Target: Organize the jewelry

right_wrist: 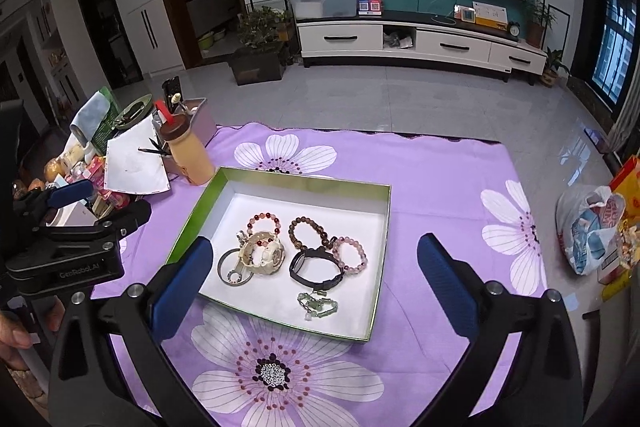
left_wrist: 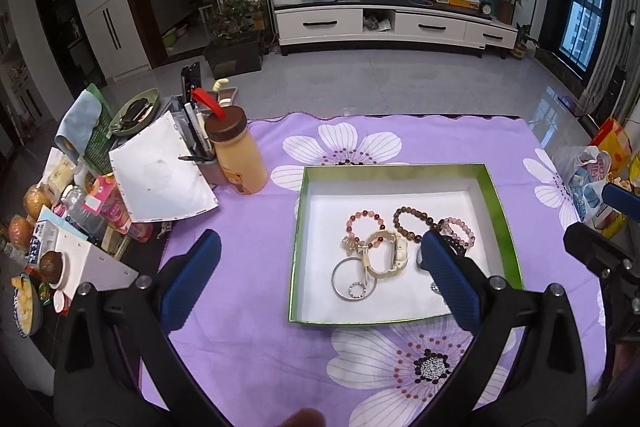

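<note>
Clutter sits at the far left of the table (right_wrist: 440, 187): a tan bottle (right_wrist: 191, 157) with a brown lid, a bear printed near its base, no wording I can read on it. Moving right, the left gripper (left_wrist: 320, 267) hangs over the near left edge of the green-rimmed box (right_wrist: 280, 174), jaws spread wide, nothing between the blue pads; from the right wrist view its body carries raised lettering that looks like "GenRobot.AI", though the letters are small.

Inside the box, the jewelry lies bunched in the near half. Leftmost, a silver bangle (right_wrist: 232, 269) with a small ring on it, touching the cream watch (right_wrist: 266, 253). Just beyond, a red-and-pink bead bracelet (right_wrist: 264, 221). Then the dark brown bead bracelet (right_wrist: 310, 233), the black band (right_wrist: 316, 269) lying with its long axis left to right, the pale pink bead bracelet (right_wrist: 350, 255), and nearest, a green chain piece (right_wrist: 318, 305) on its own.

Right gripper (right_wrist: 314, 269) next, also gaping wide and empty, pointing down at the box's middle. By my read, the left one is nearer the bangle and watch, the right nearer the black band and pink beads.

Far right, a plastic bag (right_wrist: 592, 227) shows red letters, partly "WIS", beside a yellow carton (right_wrist: 630, 191) I cannot read.
</note>
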Demonstrator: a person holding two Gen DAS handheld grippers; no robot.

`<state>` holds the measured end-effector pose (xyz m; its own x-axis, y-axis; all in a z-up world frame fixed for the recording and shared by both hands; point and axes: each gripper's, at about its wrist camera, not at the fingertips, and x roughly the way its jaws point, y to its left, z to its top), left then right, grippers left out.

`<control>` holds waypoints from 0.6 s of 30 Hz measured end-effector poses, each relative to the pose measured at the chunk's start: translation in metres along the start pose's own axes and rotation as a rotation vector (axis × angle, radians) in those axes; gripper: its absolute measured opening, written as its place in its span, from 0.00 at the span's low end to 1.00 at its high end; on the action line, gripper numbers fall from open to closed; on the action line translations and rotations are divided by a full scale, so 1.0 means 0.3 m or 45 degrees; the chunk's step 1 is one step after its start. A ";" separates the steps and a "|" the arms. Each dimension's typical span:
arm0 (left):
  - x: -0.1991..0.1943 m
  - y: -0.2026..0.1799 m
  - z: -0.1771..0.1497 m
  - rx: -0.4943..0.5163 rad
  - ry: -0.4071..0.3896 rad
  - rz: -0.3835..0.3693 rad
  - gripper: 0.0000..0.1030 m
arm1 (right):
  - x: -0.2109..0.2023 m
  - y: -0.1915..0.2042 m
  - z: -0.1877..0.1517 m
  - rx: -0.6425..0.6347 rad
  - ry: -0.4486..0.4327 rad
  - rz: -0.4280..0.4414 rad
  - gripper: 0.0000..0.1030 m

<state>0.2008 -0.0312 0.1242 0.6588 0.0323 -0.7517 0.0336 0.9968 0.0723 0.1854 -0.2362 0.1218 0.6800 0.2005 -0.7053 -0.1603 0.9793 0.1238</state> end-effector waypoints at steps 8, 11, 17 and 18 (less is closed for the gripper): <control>0.002 -0.011 0.006 0.015 0.012 0.023 0.98 | 0.033 0.015 0.006 -0.024 0.024 -0.024 0.99; 0.010 -0.014 0.003 0.016 0.017 0.013 0.98 | 0.050 0.013 0.002 -0.026 0.036 -0.036 0.99; 0.027 -0.021 0.006 0.004 0.025 -0.022 0.98 | 0.079 0.016 -0.003 -0.027 0.051 -0.045 0.99; 0.031 -0.021 0.006 0.000 0.026 -0.025 0.98 | 0.083 0.017 -0.002 -0.029 0.054 -0.047 0.99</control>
<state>0.2081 -0.0373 0.1179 0.6425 0.0142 -0.7661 0.0463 0.9973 0.0573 0.2011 -0.2261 0.1043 0.6550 0.1627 -0.7379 -0.1523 0.9849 0.0820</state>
